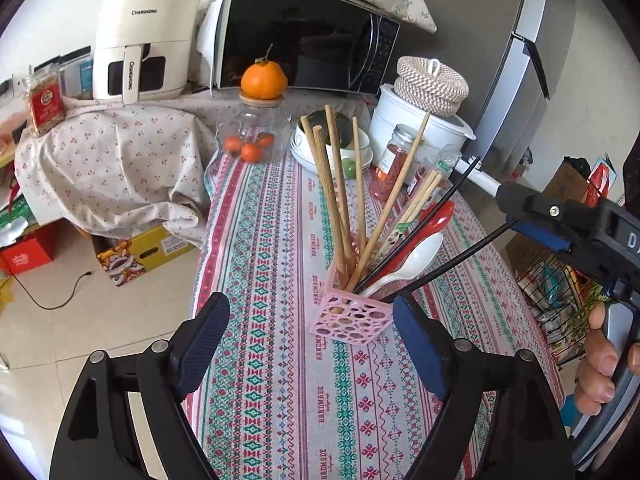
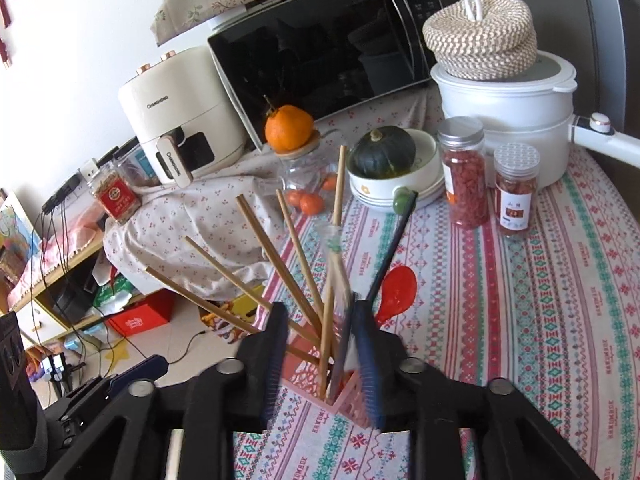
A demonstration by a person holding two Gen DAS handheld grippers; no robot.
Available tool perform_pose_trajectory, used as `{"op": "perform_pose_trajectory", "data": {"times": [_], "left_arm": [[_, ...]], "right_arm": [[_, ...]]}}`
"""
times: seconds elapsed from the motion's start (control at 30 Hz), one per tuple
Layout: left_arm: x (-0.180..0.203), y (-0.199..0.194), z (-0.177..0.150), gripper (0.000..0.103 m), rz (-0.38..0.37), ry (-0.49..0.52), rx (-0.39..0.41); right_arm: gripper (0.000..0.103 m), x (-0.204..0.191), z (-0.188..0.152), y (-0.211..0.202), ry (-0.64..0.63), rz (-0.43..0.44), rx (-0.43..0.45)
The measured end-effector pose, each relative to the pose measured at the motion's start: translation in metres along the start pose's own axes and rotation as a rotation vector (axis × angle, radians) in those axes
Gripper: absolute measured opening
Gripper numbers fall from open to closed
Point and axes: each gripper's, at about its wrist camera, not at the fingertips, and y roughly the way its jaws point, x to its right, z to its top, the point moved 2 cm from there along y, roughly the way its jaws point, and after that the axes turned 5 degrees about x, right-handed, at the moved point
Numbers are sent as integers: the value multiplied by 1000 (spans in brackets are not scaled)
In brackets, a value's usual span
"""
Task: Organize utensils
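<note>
Pink holder stood upright on the worktop, chopsticks and spoons fanning up and far-right. Left hand-held gripper was wide open, empty, holder between its tips. Right hand-held gripper was half open directly over the holder, nearer the utensils, gripping nothing.

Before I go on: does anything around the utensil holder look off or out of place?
Nothing is spilled or broken. The pink holder stands upright on the tablecloth. The wooden chopsticks fan out loosely instead of standing bundled, and one black chopstick leans far out towards the right gripper.
</note>
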Motion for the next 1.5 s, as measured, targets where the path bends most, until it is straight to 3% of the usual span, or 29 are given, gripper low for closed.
{"op": "perform_pose_trajectory", "data": {"times": [0.17, 0.33, 0.4, 0.73, 1.07, 1.5], "left_arm": [[5, -3, -5, 97, 54, 15, -52], [21, -16, -11, 100, 53, 34, -77], [30, -22, -15, 103, 50, 52, -80], [75, -63, -30, 103, 68, 109, -19], [112, -84, -36, 103, 82, 195, 54], [118, -83, -35, 103, 71, 199, 59]], "right_arm": [[77, 6, 3, -15, 22, -2, 31], [91, 18, 4, -37, 9, -49, 52], [103, 23, 3, -48, -3, -75, 62], [103, 47, -18, -98, -118, -287, 40], [103, 38, -38, -142, -198, -364, 63], [103, 45, -41, -148, -210, -401, 64]]}}
